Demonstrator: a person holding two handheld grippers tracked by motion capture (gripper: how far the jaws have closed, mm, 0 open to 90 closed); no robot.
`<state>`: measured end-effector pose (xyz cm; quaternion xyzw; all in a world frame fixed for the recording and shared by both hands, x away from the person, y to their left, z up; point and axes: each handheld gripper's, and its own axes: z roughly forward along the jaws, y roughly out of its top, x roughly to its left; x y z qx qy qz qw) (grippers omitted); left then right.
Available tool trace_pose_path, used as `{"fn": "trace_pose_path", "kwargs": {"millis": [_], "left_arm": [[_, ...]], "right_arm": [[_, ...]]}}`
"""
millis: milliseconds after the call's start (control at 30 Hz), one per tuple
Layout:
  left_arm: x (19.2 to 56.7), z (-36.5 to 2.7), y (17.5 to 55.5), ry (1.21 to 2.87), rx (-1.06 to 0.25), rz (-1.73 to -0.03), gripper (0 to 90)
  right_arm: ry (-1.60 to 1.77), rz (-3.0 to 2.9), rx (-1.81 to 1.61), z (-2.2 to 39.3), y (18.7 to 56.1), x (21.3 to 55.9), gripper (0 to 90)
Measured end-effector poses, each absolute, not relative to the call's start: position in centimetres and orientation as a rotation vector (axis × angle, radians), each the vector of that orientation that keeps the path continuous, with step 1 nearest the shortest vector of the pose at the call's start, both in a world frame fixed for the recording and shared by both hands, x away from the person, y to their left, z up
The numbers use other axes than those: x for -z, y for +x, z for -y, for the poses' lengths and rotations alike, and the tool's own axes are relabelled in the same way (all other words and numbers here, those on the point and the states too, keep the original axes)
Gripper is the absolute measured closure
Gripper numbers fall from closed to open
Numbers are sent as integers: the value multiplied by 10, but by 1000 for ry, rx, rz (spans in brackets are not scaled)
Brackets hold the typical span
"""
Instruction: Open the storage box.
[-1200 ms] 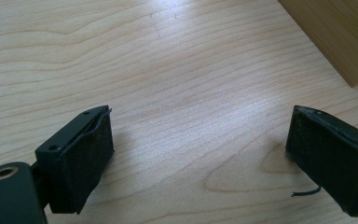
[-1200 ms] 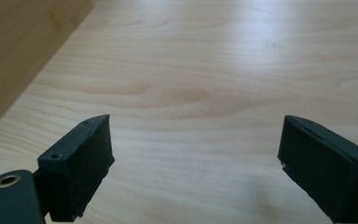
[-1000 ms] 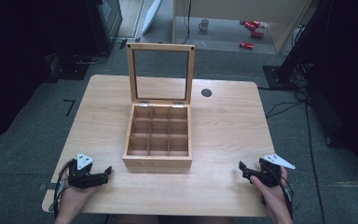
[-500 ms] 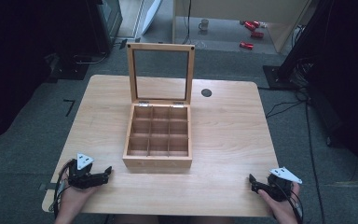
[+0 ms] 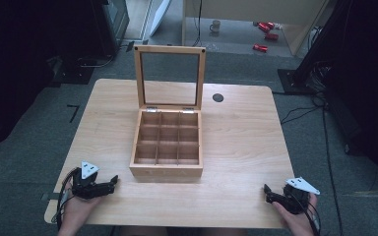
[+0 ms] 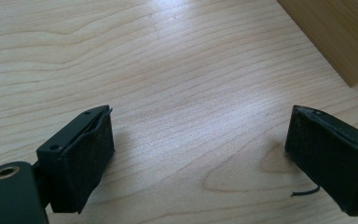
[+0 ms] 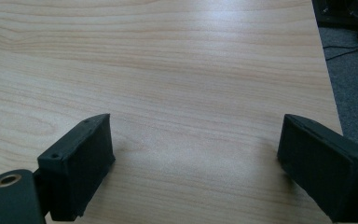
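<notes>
My left gripper (image 5: 109, 184) and right gripper (image 5: 269, 192) both rest with jaws spread wide, holding nothing, low over the pale wooden table (image 5: 246, 132). Between them sits the square wooden compartment box (image 5: 166, 170), its glass-paned lid (image 5: 170, 77) upright. Grey carpet floor (image 5: 39, 128) surrounds the table.

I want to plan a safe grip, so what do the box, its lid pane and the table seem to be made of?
The box looks like light, unpainted wood: visible grain, thin wooden dividers. Its lid pane seems clear glass or plastic, since the floor shows through; which one is unclear. The table shows pale wood grain with a smooth, slightly shiny finish, possibly laminate.
</notes>
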<state>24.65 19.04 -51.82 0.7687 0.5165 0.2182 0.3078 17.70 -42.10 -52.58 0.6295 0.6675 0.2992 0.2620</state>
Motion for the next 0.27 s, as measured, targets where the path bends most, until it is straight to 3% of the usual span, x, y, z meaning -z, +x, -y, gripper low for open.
{"fn": "trace_pose_path", "kwargs": {"millis": [267], "left_arm": [[518,-189,247,2035,-573,-1358,86]], "right_arm": [[1702,-1806,-810,421,177,526,99]]}}
